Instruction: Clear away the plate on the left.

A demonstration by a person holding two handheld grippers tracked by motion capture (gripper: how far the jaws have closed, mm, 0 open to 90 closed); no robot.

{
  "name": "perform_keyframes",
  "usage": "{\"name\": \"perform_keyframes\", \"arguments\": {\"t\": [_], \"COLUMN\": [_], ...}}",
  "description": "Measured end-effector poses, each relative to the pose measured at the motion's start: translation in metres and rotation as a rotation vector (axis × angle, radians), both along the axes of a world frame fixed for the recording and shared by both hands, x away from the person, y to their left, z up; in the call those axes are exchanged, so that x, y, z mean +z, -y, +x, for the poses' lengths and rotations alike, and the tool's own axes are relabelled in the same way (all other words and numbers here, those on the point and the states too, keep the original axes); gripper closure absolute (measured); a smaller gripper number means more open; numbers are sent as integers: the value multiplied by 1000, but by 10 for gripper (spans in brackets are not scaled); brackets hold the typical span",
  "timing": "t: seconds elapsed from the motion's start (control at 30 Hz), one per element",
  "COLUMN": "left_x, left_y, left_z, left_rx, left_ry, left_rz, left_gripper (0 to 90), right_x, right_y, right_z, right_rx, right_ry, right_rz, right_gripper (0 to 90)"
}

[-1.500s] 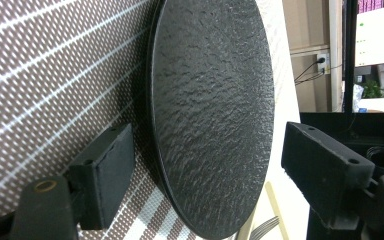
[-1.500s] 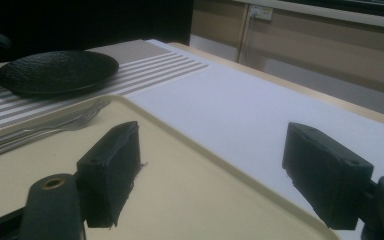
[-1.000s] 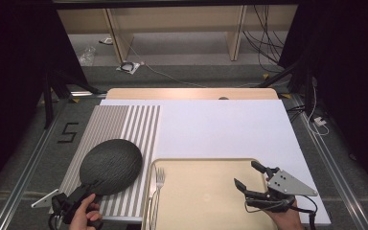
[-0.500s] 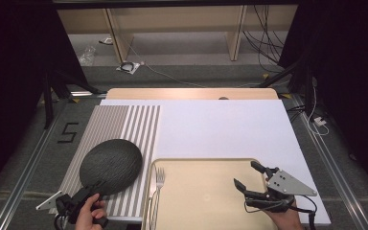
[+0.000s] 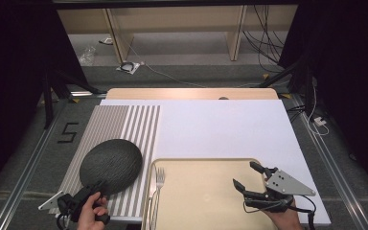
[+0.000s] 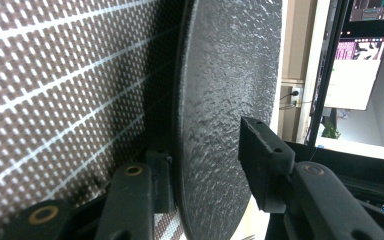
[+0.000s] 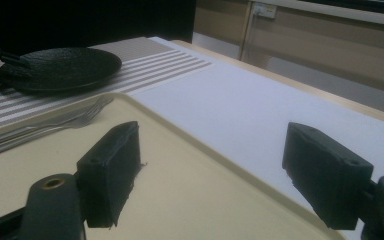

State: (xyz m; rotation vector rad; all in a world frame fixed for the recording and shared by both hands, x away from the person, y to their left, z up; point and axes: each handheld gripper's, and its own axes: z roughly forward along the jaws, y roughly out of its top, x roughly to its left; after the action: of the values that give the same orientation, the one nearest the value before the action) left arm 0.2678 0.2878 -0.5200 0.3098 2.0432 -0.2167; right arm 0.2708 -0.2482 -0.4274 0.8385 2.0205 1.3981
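A black textured plate (image 5: 110,165) lies on the striped mat (image 5: 124,120) at the front left. My left gripper (image 5: 96,188) reaches its near rim from below. In the left gripper view the plate (image 6: 220,100) stands between the jaws, one under the rim and one over its face. The jaws have just been closing and I see no firm press. My right gripper (image 5: 243,173) hovers open over the right part of the beige tray (image 5: 206,160), nothing between its fingers (image 7: 110,170). A fork (image 5: 159,179) lies at the tray's left edge.
A white board (image 5: 220,124) covers the table behind and right of the tray. A wooden tabletop edge (image 5: 191,93) runs along the back. Cables lie on the floor beyond it. In the right gripper view the plate (image 7: 60,67) and the fork (image 7: 55,125) are far left.
The left hand has crept slightly closer to the plate's near rim. The plate, the fork, the tray and the right gripper have stayed where they were.
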Motion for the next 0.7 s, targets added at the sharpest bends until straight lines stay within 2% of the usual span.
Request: {"name": "perform_keyframes", "arguments": {"t": [0.23,0.33,0.47,0.7], "left_x": [-3,-2,0,0], "left_y": [-1,-2,-2,-3], "left_z": [-3,-3,-4,-4], "left_rx": [14,12,8,10], "left_ry": [-2,2,10,39], "left_rz": [-26,-15,-9,-15], "left_gripper": [733,751,818,842], "right_x": [0,0,0,0], "right_y": [0,0,1,0], "right_z": [0,0,0,0], "right_rx": [0,2,1,4], "right_ry": [0,2,2,2], "right_rz": [1,2,4,1], "right_gripper": [240,240,240,240]}}
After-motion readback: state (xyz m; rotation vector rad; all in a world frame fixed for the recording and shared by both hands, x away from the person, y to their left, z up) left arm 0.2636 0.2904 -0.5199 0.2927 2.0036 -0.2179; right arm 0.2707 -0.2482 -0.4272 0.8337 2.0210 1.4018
